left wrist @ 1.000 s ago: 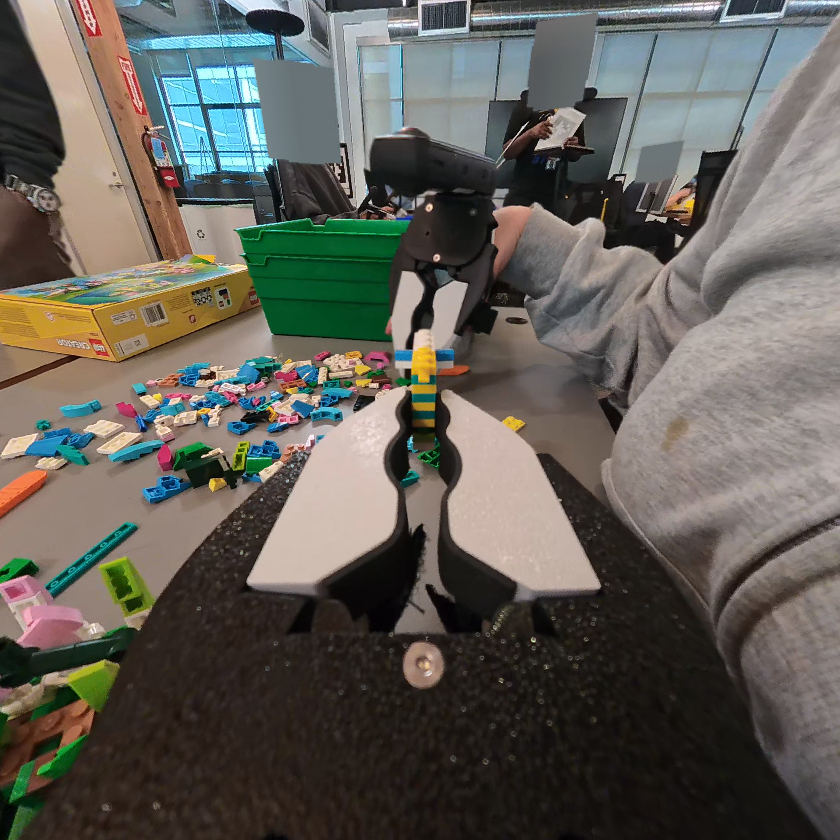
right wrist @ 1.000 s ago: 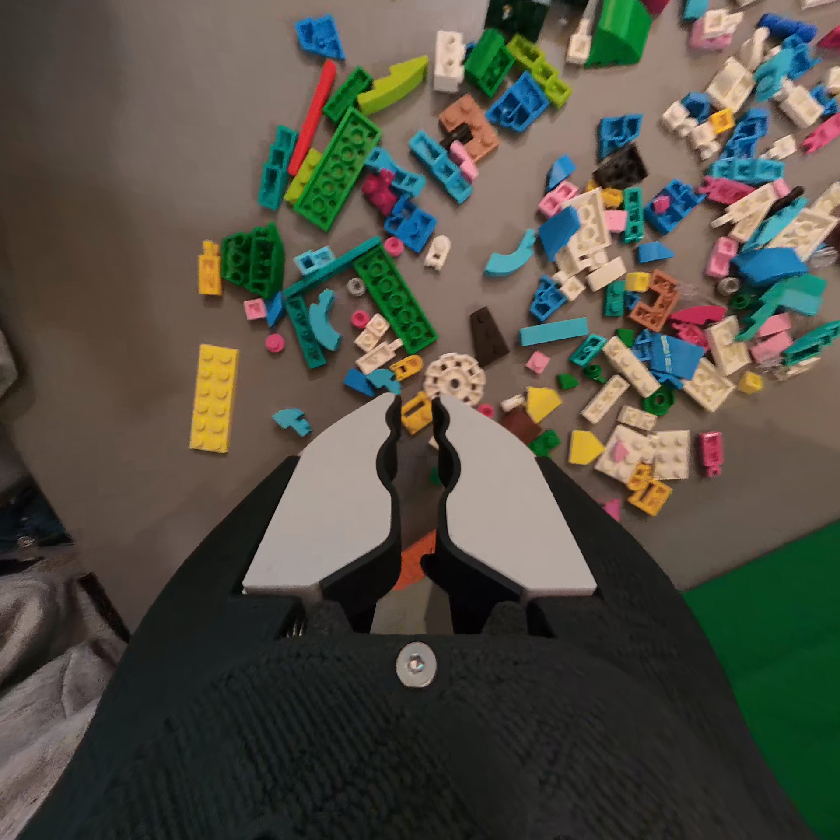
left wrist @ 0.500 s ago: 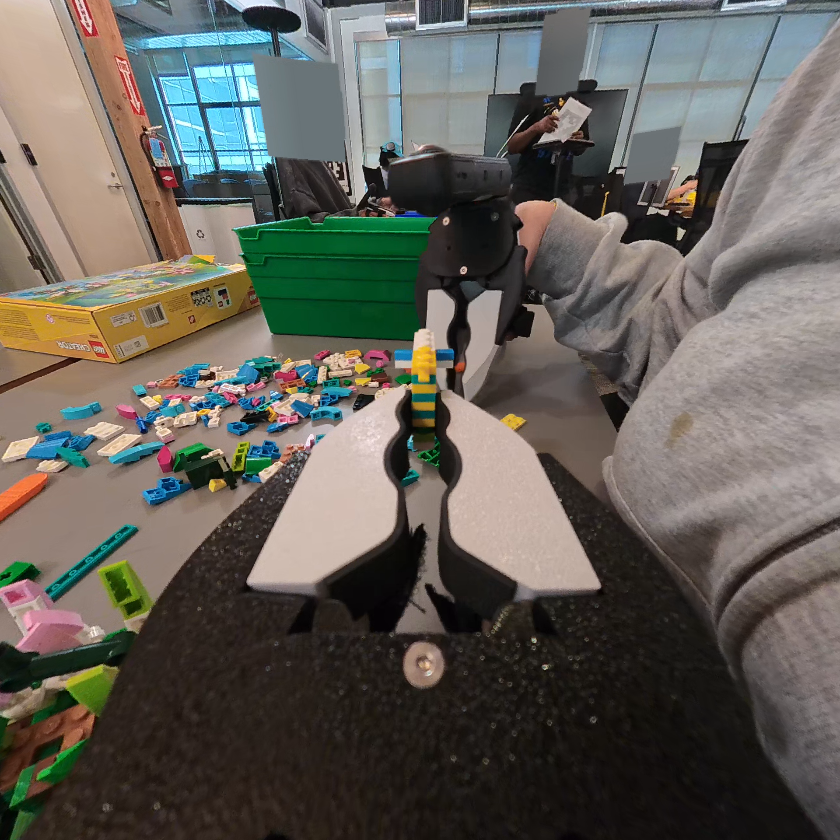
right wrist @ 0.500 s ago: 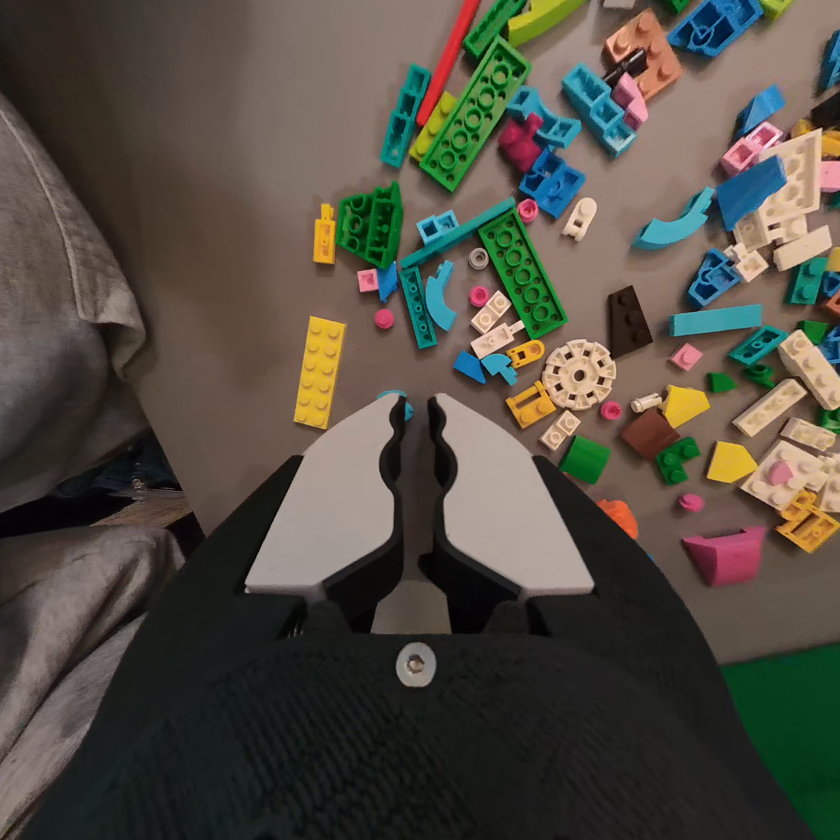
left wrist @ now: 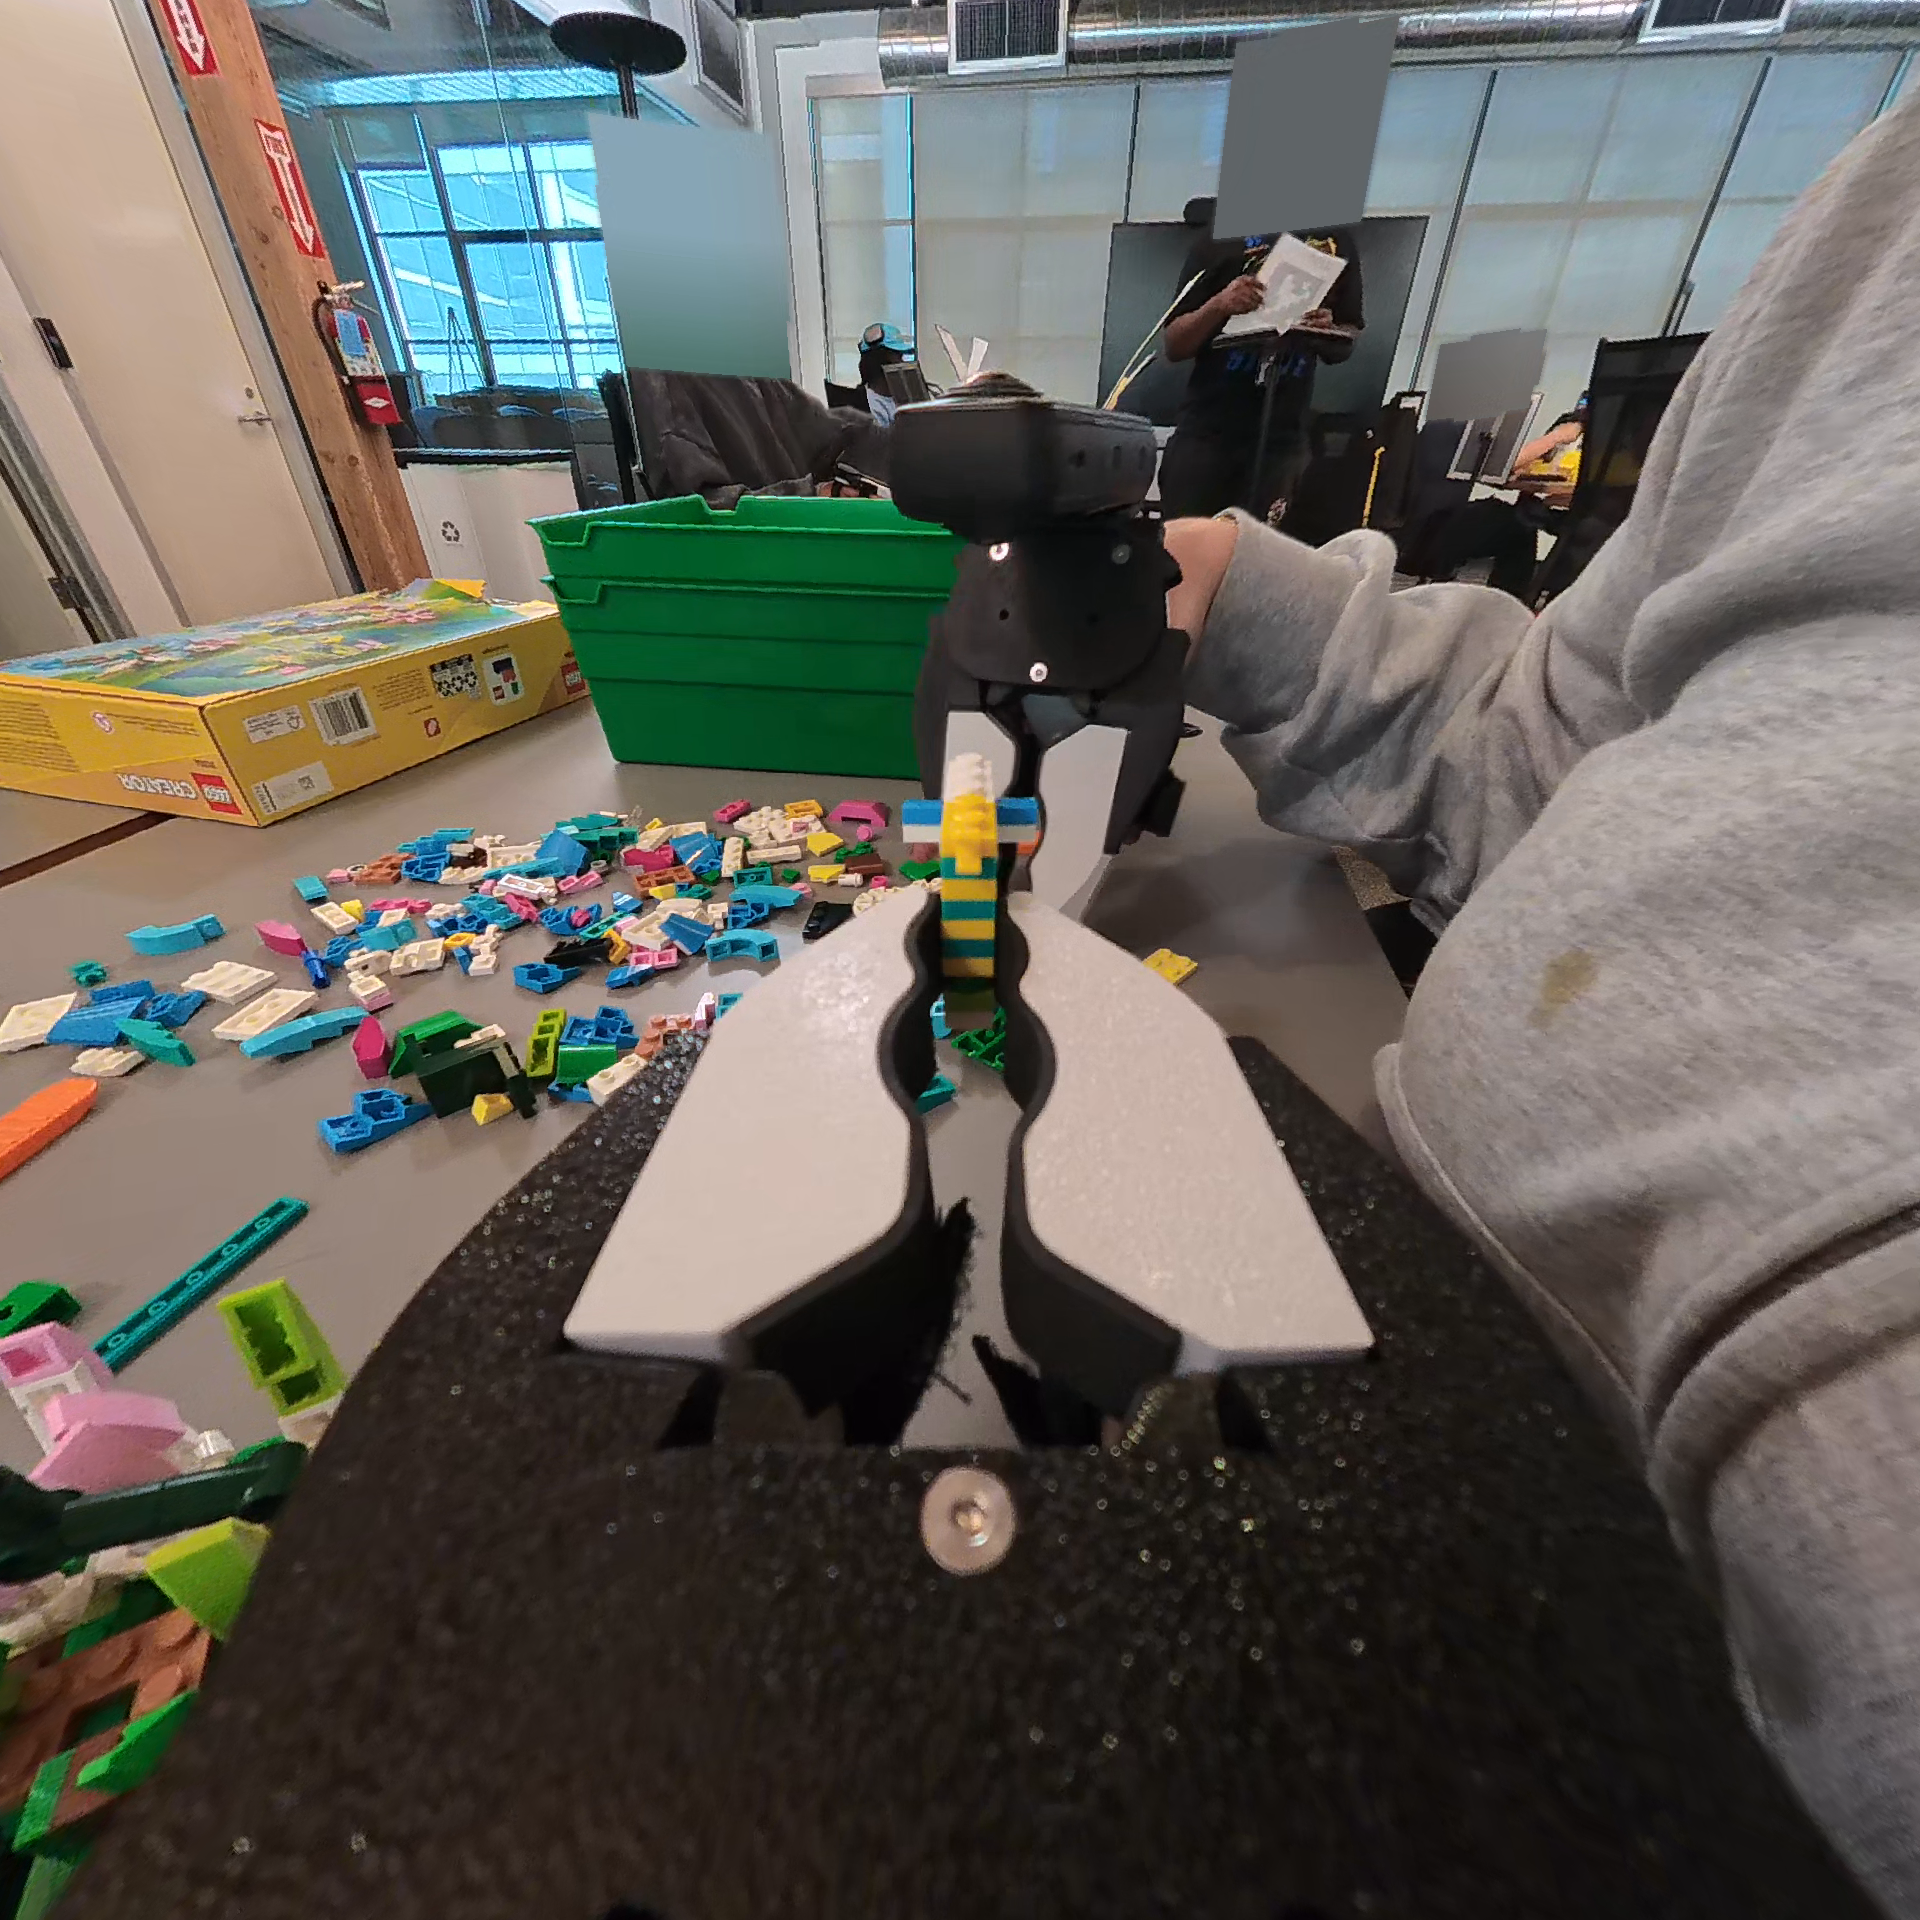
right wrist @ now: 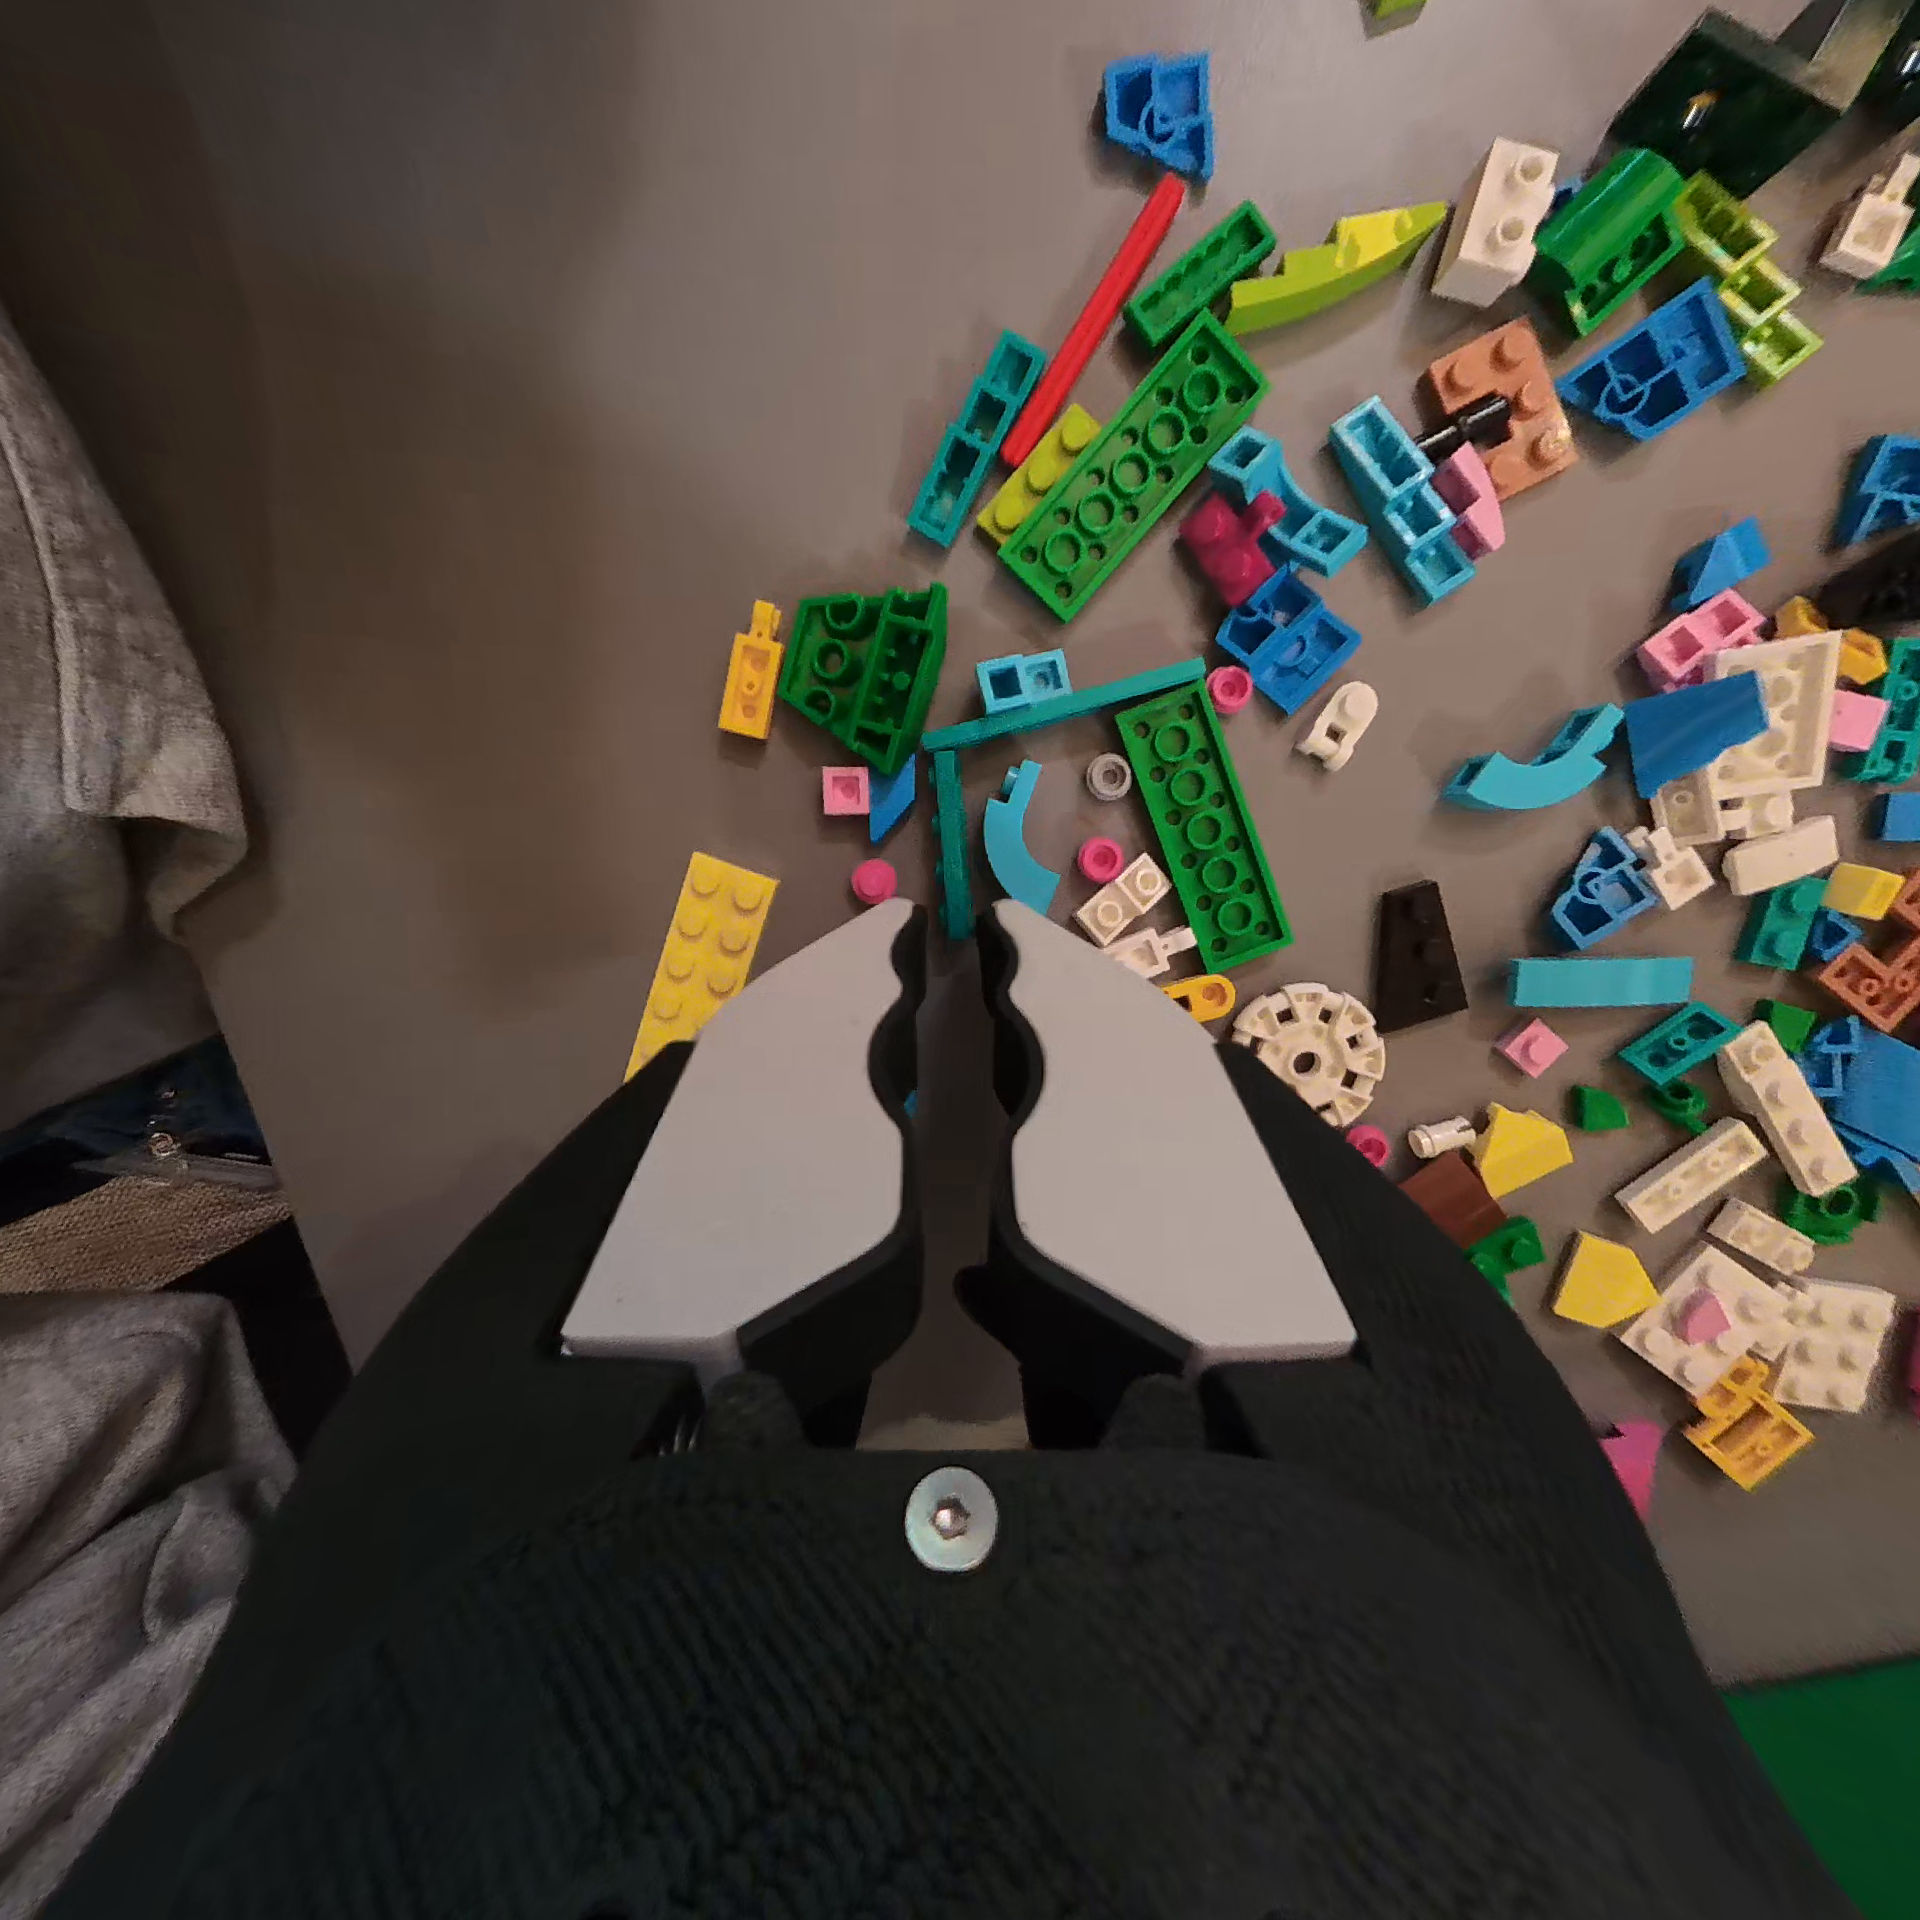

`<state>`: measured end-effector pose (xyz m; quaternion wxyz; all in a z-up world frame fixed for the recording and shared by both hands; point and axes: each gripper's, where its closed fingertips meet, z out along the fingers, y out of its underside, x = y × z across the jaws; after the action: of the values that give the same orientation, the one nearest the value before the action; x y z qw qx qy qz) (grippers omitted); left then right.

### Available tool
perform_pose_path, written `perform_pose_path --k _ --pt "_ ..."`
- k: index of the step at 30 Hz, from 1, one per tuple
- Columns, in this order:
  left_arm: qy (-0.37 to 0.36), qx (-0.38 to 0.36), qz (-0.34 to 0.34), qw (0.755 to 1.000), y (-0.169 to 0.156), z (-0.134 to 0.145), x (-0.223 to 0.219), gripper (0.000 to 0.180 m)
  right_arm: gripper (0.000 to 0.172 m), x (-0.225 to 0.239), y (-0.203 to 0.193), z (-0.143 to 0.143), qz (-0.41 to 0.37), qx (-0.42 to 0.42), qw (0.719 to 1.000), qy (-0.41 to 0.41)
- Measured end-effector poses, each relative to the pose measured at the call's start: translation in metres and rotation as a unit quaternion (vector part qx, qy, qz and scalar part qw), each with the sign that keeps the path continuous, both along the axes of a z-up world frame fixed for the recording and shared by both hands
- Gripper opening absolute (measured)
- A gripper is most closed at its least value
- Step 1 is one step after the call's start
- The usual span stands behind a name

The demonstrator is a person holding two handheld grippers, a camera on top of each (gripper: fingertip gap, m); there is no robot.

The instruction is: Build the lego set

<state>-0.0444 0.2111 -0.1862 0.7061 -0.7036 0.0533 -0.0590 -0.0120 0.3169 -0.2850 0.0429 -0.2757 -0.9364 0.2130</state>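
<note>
Left gripper [left wrist: 968, 940]: nearly closed, both pads pressing the lower part of a slim stacked tower of yellow and teal plastic bricks [left wrist: 966, 894].
Tower axis: upright, long axis 12-to-6 o'clock; white brick on top, blue-and-white crossbar running 9-to-3 o'clock just below it.
Tower position: rises from the fingertips, raised over the grey tabletop [left wrist: 208, 1174].
Right gripper [right wrist: 951, 940]: narrow gap; tips pointing down at the table; whether anything is clamped, cannot tell.
Nearest to right tips: thin teal plastic strip [right wrist: 950, 831] at 12 o'clock, long axis 12-to-6; long yellow studded plate [right wrist: 707, 956] at 9 o'clock.
Surroundings: loose coloured bricks [left wrist: 582, 935]; green plastic bin [left wrist: 748, 634] at 12 o'clock.
</note>
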Motion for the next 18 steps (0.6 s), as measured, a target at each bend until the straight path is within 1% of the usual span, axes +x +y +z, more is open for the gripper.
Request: perform_pose_path --k 1,5,12,15,18 --pt "0.0 0.0 0.0 1.0 0.0 0.0 0.0 0.008 0.004 0.0 -0.001 0.0 0.004 0.0 1.0 0.0" --pt "-0.005 -0.001 0.001 1.0 0.0 0.0 -0.001 0.008 0.003 -0.001 0.003 0.001 0.01 0.016 1.0 0.013" --pt "-0.016 0.003 0.006 1.0 -0.001 0.001 -0.005 0.008 0.004 -0.005 0.003 0.014 -0.003 0.009 0.999 0.034" --pt "-0.016 0.013 0.012 1.0 -0.002 0.004 -0.007 0.008 0.004 -0.008 0.0 0.021 -0.002 0.007 0.999 0.049" --pt "0.0 0.033 0.027 0.999 -0.005 0.008 -0.009 0.008 0.003 -0.016 -0.006 0.028 -0.014 0.002 0.998 0.068"
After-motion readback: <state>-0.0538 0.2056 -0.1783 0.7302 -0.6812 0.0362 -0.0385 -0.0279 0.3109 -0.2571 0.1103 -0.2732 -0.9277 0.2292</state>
